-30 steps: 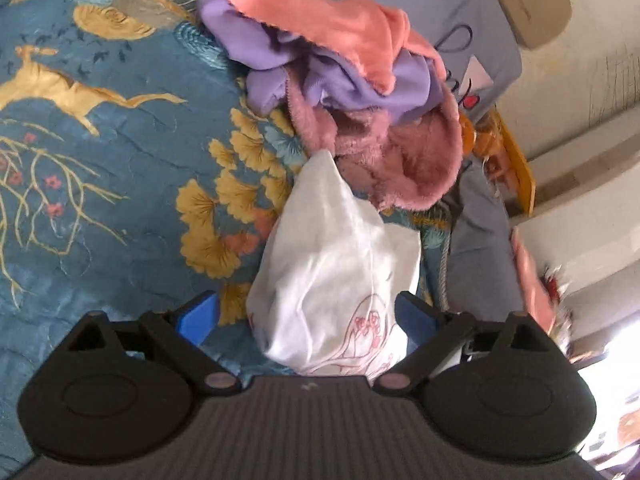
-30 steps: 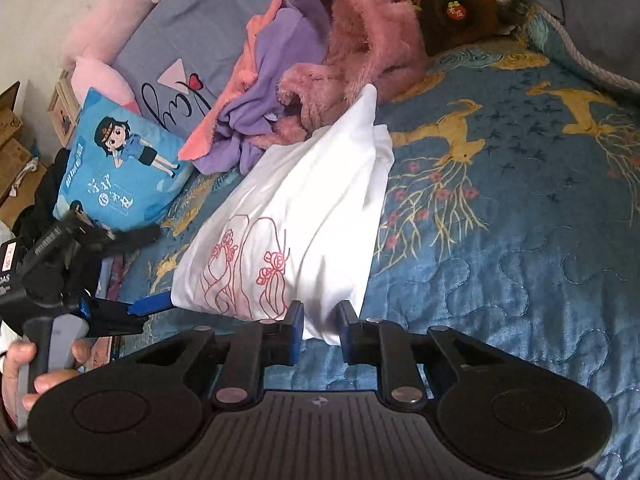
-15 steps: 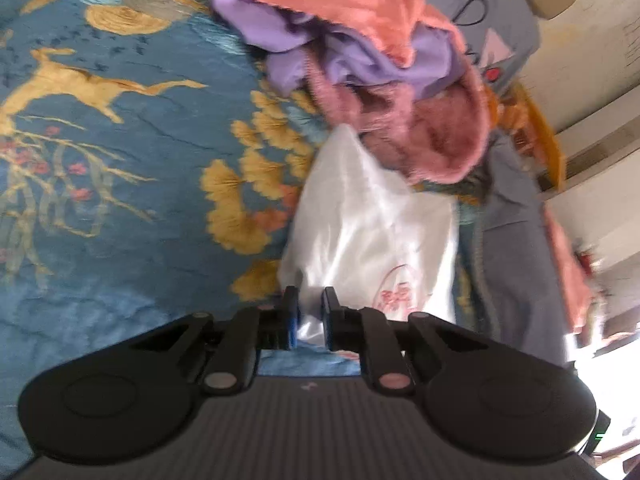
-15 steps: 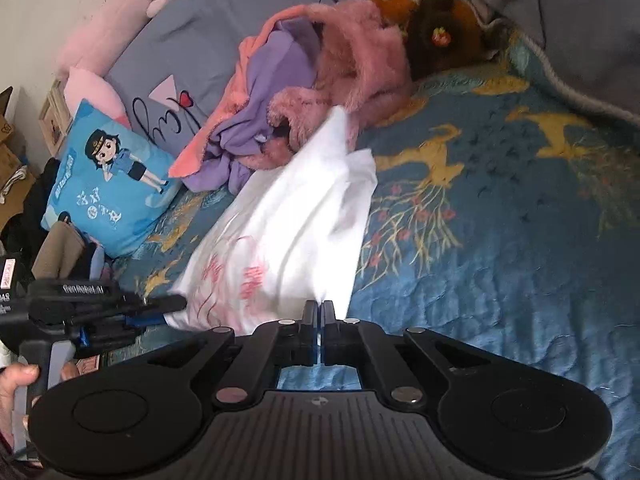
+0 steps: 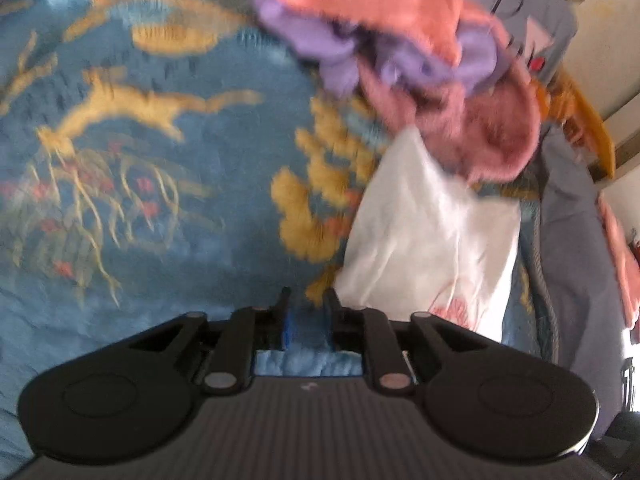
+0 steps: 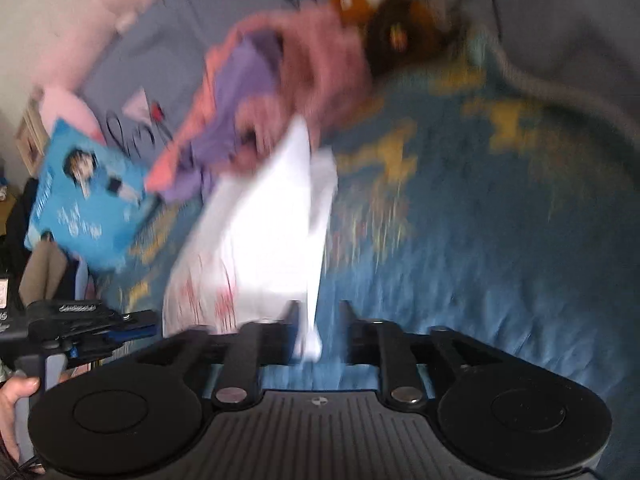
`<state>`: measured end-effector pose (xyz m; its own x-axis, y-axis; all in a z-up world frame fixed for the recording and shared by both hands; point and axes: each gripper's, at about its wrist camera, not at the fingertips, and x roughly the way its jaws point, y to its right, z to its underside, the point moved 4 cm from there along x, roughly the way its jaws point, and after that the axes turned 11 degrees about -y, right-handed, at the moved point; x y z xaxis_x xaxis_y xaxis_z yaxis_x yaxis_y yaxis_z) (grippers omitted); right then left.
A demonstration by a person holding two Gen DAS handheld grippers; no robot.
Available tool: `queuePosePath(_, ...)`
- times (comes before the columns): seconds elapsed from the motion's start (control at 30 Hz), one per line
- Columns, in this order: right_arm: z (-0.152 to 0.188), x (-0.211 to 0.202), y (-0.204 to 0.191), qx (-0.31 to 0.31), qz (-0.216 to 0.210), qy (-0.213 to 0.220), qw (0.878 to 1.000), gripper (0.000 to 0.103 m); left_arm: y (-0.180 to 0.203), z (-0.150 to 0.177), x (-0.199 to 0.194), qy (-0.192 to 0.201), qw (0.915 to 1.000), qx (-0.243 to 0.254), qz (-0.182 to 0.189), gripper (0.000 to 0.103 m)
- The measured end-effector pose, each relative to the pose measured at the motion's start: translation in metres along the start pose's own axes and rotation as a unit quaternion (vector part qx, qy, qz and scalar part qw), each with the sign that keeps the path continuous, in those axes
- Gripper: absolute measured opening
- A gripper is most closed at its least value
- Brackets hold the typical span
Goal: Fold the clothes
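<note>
L tool (image 5: 306, 316) jaws just parted a bit, nothing in them; R tool (image 6: 319, 326) just opening, white top (image 6: 264, 240) corner loose between, prob letting go onto bed (image 5: 180, 184)

A white garment (image 5: 432, 240) with a red line drawing printed near its lower end lies folded and roughly flat on the blue patterned bed. Its narrow upper end reaches up against a heap of unfolded clothes (image 5: 404, 60): a coral-pink piece on top, a purple one beneath, and a fluffy dusty-pink one touching the white cloth. One lower corner (image 6: 310, 344) hangs loose.
</note>
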<state>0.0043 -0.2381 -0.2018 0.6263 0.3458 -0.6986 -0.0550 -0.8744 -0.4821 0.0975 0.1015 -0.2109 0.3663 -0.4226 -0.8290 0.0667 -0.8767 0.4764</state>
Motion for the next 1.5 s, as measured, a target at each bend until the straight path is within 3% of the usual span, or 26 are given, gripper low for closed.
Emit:
queuePosePath(0.03,-0.007,-0.004,-0.003,-0.018,0.005,0.015,1.0,0.038,0.003,-0.004,-0.009,0.019,0.9997,0.011,0.01,0.026)
queuePosePath(0.1,-0.025,-0.001,-0.009,-0.04,0.002,0.024,0.999,0.038,0.014,-0.015,-0.022,0.042,0.9974,0.049,0.031,0.047)
queuePosePath(0.17,-0.042,0.007,-0.014,-0.053,-0.007,0.026,0.998,0.038,0.028,-0.027,-0.019,0.028,0.9951,0.084,0.045,0.054)
queuePosePath(0.3,-0.067,0.043,-0.023,-0.045,-0.027,0.015,0.999,0.039,0.052,-0.048,0.014,-0.017,0.9924,0.111,0.051,0.054)
queuePosePath(0.4,-0.077,0.075,-0.018,-0.005,-0.037,-0.011,0.999,0.037,0.063,-0.054,0.042,-0.036,0.9915,0.123,0.024,0.054)
queuePosePath(0.5,-0.077,0.094,-0.012,0.035,-0.033,-0.037,0.998,0.002,0.063,-0.056,0.065,-0.047,0.9924,0.114,0.001,0.056)
queuePosePath(0.67,-0.076,0.081,-0.018,-0.004,0.021,0.007,1.0,0.002,0.055,-0.056,0.082,-0.03,0.994,0.098,-0.037,0.054)
queuePosePath(0.77,-0.071,0.098,-0.006,0.008,0.045,-0.028,0.999,0.002,0.063,-0.049,0.084,-0.015,0.9912,0.117,-0.061,0.055)
queuePosePath(0.9,-0.07,0.108,0.007,0.045,0.031,-0.041,0.998,0.003,0.066,-0.048,0.085,-0.005,0.989,0.128,-0.074,0.058)
queuePosePath(0.97,-0.073,0.098,0.006,0.052,0.026,-0.027,0.998,0.01,0.061,-0.051,0.084,-0.006,0.9915,0.116,-0.059,0.058)
queuePosePath(1.0,-0.076,0.09,0.006,0.05,0.031,-0.012,0.998,0.022,0.06,-0.05,0.079,-0.002,0.9924,0.112,-0.05,0.058)
queuePosePath(1.17,-0.091,0.046,-0.006,-0.01,0.053,0.073,0.996,0.027,0.062,-0.054,0.037,0.054,0.9926,0.108,0.007,0.059)
queuePosePath(1.27,-0.088,0.043,-0.032,-0.092,0.019,0.068,0.993,0.027,0.072,-0.052,0.019,0.051,0.9896,0.117,0.066,0.077)
queuePosePath(1.33,-0.076,0.049,-0.055,-0.158,0.011,0.056,0.986,0.026,0.08,-0.041,0.016,0.035,0.9856,0.139,0.09,0.079)
queuePosePath(1.37,-0.067,0.055,-0.064,-0.187,0.014,0.048,0.981,0.026,0.084,-0.033,0.017,0.026,0.9838,0.154,0.087,0.079)
queuePosePath(1.5,-0.031,0.087,-0.081,-0.24,0.059,-0.014,0.969,0.018,0.09,-0.006,0.043,-0.011,0.9763,0.213,-0.036,0.081)
